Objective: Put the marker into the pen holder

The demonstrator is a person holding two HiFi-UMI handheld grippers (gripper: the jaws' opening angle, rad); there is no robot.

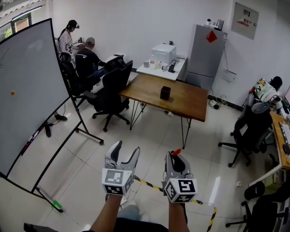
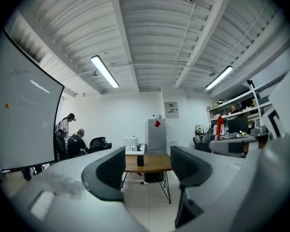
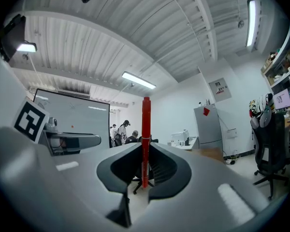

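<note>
1. Nearest me, my left tongs [image 1: 125, 149] gape wide and hold nothing, a spare for now; my right tongs [image 1: 175, 154] are clamped tight on the red marker [image 3: 146, 139].
2. Well ahead stands the wooden table [image 1: 193, 105].
3. On it sits the black pen holder [image 1: 165, 92], the marker's destination.
4. Smallest, the marker stands upright, long axis vertical, suited, I judge, to dropping straight in.
</note>
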